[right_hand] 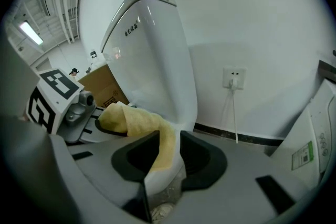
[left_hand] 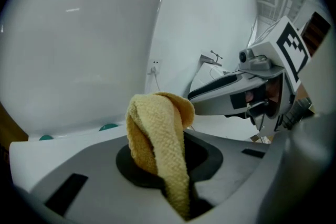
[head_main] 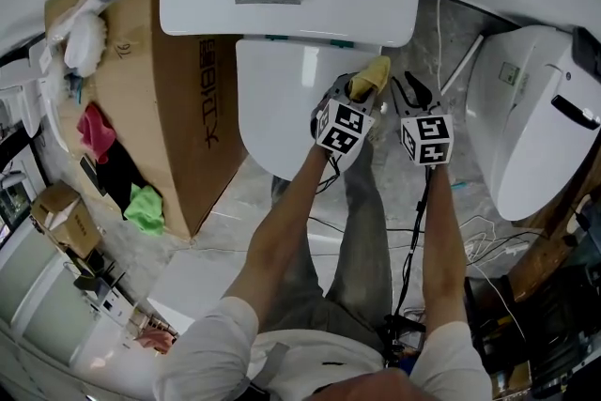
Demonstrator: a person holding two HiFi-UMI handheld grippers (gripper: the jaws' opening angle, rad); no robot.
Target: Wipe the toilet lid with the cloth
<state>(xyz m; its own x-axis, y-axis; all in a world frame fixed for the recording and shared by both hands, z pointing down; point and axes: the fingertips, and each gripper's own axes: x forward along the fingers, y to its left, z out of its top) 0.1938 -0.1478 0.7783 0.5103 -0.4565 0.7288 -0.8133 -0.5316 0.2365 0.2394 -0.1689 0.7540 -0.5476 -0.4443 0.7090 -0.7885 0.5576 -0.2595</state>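
The left gripper (head_main: 360,94), clamped on the yellow cloth (head_main: 371,73), has the toilet lid (head_main: 282,103) spreading below and to its left, while the right gripper (head_main: 413,96) waits just beside it, jaws apart and empty.

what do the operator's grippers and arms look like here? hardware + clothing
Left gripper and right gripper: grey bodies, black pads, each with a white cube of black square markers. Black cables run back along the right forearm. White sleeves end above the elbows.
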